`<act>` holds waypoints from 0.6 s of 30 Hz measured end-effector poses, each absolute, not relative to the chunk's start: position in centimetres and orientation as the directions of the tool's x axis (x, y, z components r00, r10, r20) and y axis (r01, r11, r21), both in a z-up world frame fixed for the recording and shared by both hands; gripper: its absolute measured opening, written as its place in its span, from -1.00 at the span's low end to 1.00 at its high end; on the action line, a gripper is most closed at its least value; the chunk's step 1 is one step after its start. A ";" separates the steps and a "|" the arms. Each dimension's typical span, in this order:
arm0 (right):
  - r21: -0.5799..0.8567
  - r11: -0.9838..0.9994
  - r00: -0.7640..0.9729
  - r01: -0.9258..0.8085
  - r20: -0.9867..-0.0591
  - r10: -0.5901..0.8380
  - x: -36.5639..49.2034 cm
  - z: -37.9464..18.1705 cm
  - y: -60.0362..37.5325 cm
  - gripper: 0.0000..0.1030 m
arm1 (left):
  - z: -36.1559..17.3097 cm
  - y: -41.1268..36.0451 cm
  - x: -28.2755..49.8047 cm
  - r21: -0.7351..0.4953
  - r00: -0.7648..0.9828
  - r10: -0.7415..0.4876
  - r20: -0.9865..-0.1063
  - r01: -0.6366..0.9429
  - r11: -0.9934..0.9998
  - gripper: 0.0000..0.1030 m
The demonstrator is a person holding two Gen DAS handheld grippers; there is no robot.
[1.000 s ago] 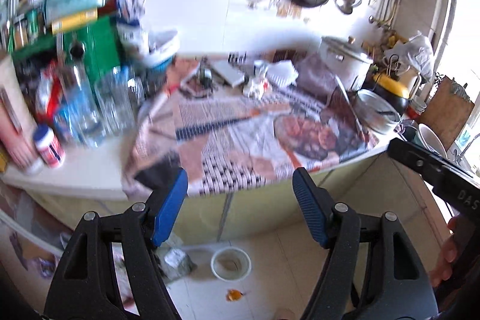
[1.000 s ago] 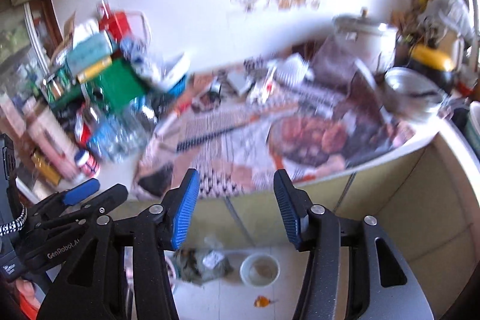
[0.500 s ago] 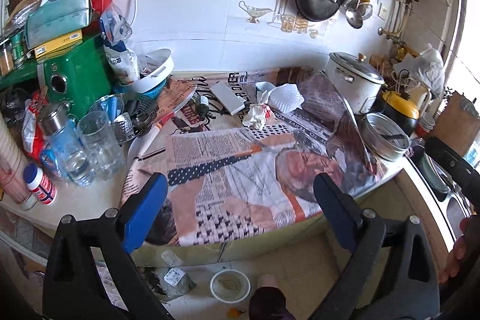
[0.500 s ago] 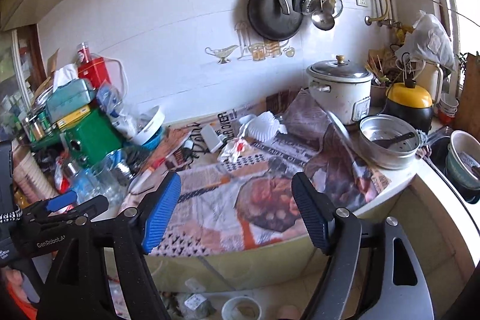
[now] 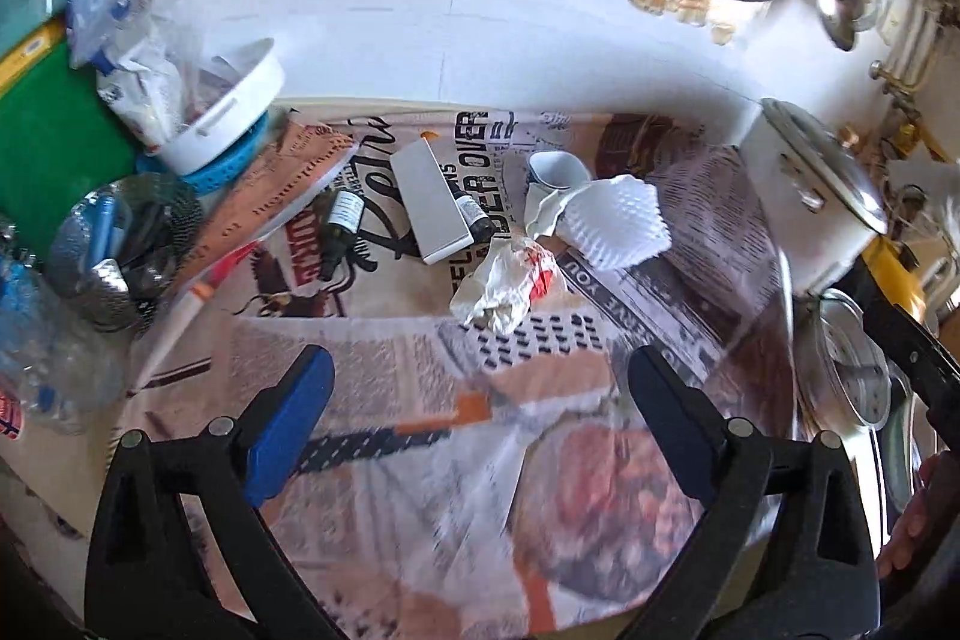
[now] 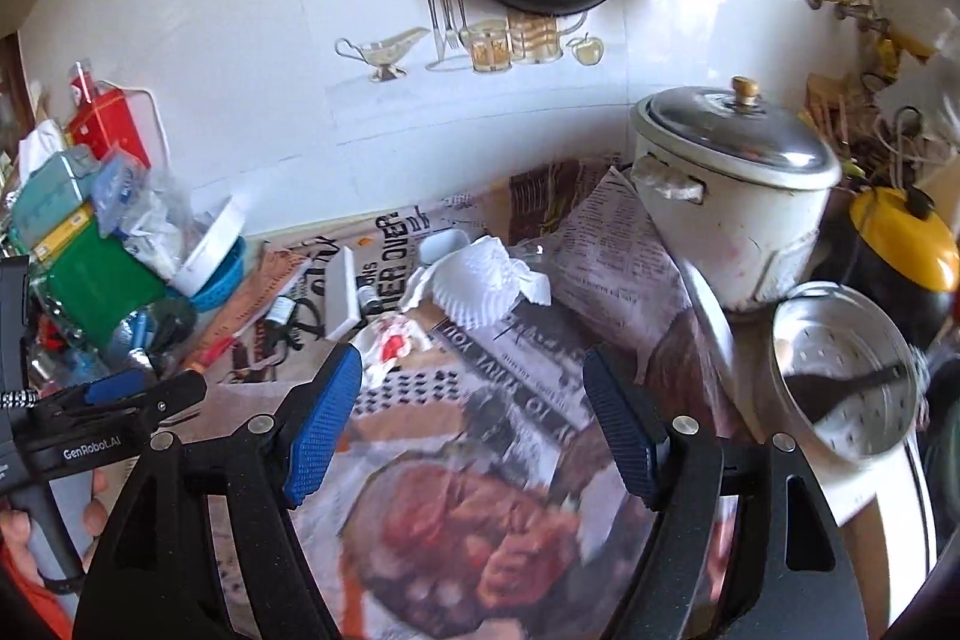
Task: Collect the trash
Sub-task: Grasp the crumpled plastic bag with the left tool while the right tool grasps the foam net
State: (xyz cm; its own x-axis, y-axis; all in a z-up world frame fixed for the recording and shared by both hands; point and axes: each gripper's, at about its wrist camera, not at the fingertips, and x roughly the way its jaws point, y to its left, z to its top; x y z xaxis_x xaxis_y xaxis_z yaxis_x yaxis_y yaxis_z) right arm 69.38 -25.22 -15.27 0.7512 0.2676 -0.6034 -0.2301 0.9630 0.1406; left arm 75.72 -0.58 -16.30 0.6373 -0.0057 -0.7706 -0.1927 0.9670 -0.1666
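- Currently left gripper [image 5: 477, 403] wide open, empty, above newspaper-covered counter [image 5: 384, 364].
- right gripper [image 6: 471, 418] wide open, empty too.
- crumpled wrapper [image 5: 507, 283] mid-counter, touching white paper liner [image 5: 618, 223], beside white box [image 5: 429, 202].
- rice cooker [image 6: 732, 196] at right edge.

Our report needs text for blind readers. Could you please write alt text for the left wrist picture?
An open left gripper hovers over a newspaper-covered counter, pointing toward a crumpled wrapper with red marks. Behind the wrapper lie a white paper liner, a flat white box and two small dark bottles; a rice cooker stands on the right.
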 end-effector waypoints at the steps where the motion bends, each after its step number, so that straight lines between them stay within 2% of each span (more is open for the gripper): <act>1: 0.145 0.961 0.738 -0.238 -0.616 0.275 71.0 -15.9 -25.4 0.42 | -17.2 -0.8 77.4 -0.164 0.623 0.001 -0.782 -0.208 0.964 0.92; 7: 0.220 0.938 0.648 -0.266 -0.680 0.343 80.0 -20.0 -24.8 0.42 | -23.2 -0.9 85.1 -0.151 0.546 0.002 -0.838 -0.236 0.960 0.92; 11: 0.263 0.923 0.598 -0.280 -0.704 0.383 84.2 -22.5 -23.9 0.42 | -27.4 0.3 88.2 -0.202 0.493 -0.053 -0.868 -0.254 0.946 0.90; 15: 0.291 0.920 0.547 -0.262 -0.741 0.390 86.7 -25.1 -23.1 0.41 | -29.9 0.6 89.6 -0.248 0.463 -0.099 -0.881 -0.273 0.930 0.67; 18: 0.333 0.910 0.515 -0.248 -0.750 0.414 87.4 -26.5 -22.9 0.17 | -30.6 0.3 89.7 -0.254 0.468 -0.100 -0.878 -0.279 0.926 0.56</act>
